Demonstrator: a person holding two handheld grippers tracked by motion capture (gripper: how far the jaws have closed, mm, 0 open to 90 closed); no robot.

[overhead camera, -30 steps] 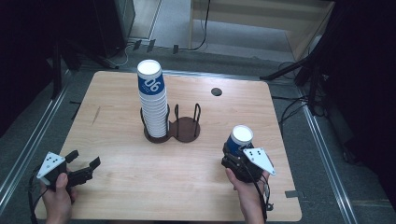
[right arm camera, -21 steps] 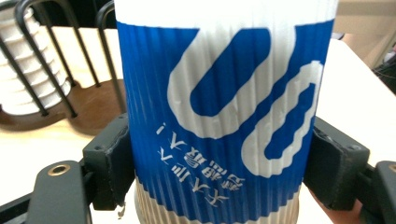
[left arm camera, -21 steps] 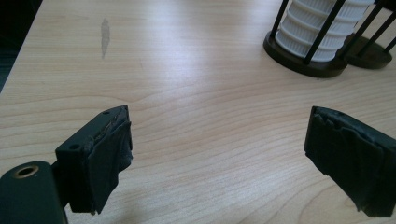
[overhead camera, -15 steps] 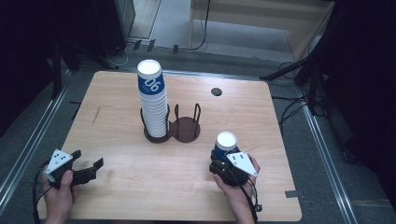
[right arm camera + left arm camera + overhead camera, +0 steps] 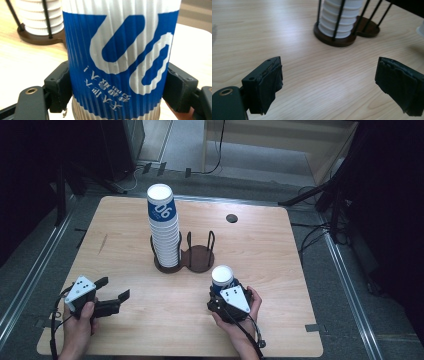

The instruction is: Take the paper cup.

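Note:
A blue and white ribbed paper cup [image 5: 222,276] stands upright near the table's front right, and my right gripper [image 5: 222,290] is shut on its lower half. In the right gripper view both pads [image 5: 58,87] press the cup [image 5: 120,50] from either side. A tall stack of the same cups [image 5: 164,232] fills the left slot of a dark wooden two-slot holder [image 5: 201,257]; the right slot is empty. My left gripper [image 5: 114,288] is open at the front left, holding nothing. Between its pads [image 5: 270,82] lies bare table, with the stack [image 5: 342,15] farther off.
The light wooden table [image 5: 280,285] has a dark round hole [image 5: 231,218] near its far edge. Cables and dark stands lie on the floor beyond and to the right of the table. The front table edge runs just below both hands.
My right gripper has carried the cup leftward and nearer the front edge, and lower. My left gripper has shifted to the right, still open.

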